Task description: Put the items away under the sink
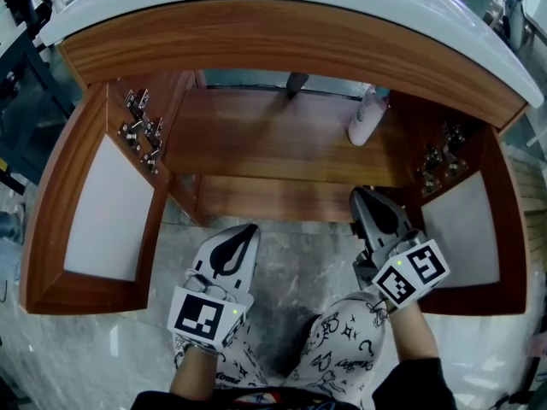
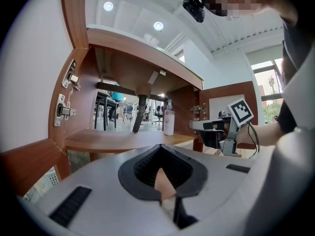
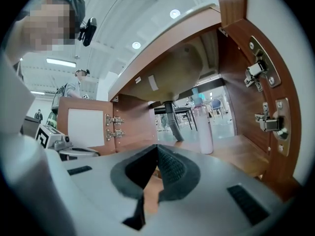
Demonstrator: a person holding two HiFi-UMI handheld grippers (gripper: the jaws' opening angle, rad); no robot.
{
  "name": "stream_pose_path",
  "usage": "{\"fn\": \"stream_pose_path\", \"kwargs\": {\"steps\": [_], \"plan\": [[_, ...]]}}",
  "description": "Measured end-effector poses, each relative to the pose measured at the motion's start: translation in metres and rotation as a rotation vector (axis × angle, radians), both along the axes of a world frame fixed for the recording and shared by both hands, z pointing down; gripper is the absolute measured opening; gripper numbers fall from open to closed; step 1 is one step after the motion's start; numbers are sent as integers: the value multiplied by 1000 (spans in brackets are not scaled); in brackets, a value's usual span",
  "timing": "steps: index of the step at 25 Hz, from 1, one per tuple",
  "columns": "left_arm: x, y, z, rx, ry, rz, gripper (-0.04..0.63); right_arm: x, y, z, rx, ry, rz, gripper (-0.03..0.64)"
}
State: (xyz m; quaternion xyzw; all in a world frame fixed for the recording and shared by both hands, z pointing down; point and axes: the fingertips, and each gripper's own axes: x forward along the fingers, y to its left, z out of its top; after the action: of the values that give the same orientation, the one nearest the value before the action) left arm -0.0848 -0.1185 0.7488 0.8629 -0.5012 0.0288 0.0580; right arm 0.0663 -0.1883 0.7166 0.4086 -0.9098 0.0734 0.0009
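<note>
Cabinet (image 1: 282, 41) is seen with both doors swung out.

**Bottle position.** The bottle (image 1: 366, 118) is found on the shelf (image 1: 265, 148), toward the back right corner, to the right of the pipe (image 1: 295, 82). Nothing is seen touching it.

**Relative to the grippers.**
- The right gripper (image 1: 357, 196) is held at the shelf's front edge. The bottle stands ahead of it, deeper in the cabinet and well apart.
- In the right gripper view the bottle (image 3: 203, 127) is placed beyond the jaw tips and to their right, with the pipe (image 3: 172, 124) just to its left.
- The left gripper (image 1: 249, 229) is held in front of the shelf edge, over the floor, farther from the bottle than the right one.
- In the left gripper view the bottle (image 2: 169, 122) is seen past the tips, near centre. The pipe (image 2: 139, 114) is to its left and the right gripper (image 2: 194, 126) to its right.

**Orientation.** The bottle is set upright on its base. Its long axis is vertical and its cap points up toward the underside of the sink. The slant in the head view is not matched in either gripper view.

**Gripper state.**
- Left gripper (image 2: 159, 146): the jaws are closed tip to tip and nothing is held.
- Right gripper (image 3: 157, 146): the jaws are fully closed and nothing is held.
</note>
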Motion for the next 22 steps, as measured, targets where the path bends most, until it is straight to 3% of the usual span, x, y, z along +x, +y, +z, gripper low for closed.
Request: {"fn": "stream_pose_path", "kwargs": {"steps": [10, 22], "plan": [[3, -1, 1, -5, -4, 3, 6, -17, 21, 7, 16, 46, -69, 8], [12, 0, 1, -27, -13, 12, 6, -13, 28, 7, -7, -13, -70, 8]]}}
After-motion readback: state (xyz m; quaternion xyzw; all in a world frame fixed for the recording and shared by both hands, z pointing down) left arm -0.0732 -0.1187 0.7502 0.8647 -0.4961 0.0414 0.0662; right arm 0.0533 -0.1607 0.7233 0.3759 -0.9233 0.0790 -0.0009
